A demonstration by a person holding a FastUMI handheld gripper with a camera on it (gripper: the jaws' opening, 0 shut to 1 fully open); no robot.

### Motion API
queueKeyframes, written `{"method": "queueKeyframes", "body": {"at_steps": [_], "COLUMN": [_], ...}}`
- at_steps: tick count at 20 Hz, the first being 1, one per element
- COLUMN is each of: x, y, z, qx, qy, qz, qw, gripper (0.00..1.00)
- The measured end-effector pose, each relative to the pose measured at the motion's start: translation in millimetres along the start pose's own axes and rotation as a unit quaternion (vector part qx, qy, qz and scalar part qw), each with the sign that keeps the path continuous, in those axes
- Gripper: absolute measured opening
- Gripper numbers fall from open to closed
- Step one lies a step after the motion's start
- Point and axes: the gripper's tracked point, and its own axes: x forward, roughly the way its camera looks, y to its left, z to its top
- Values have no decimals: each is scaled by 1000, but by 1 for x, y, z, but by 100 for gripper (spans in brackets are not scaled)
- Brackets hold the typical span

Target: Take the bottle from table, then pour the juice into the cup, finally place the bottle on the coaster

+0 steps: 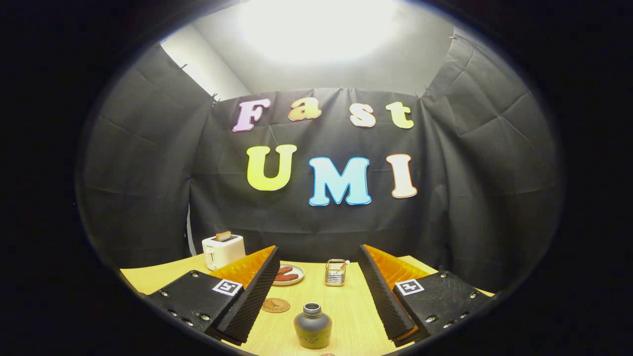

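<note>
A small dark grey bottle with a metal neck stands upright on the wooden table, between my two fingers and low between their bases. My gripper is open wide, with both fingers apart from the bottle. A round brown coaster lies flat on the table just left of the bottle, beside the left finger. A clear glass cup with a metal frame stands farther ahead, beyond the bottle and between the fingertips.
A white toaster with a slice of toast in it stands at the back left of the table. A plate with sausages sits behind the left finger. Black cloth walls close the booth behind and beside the table.
</note>
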Motion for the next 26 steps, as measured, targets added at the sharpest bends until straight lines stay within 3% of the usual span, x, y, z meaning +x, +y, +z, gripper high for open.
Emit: {"method": "queueKeyframes", "body": {"at_steps": [15,26], "x": [14,18], "y": [-2,5], "z": [-111,-192], "qx": [-4,-9], "qy": [75,169], "qz": [42,68], "qw": [996,983], "gripper": [97,98]}}
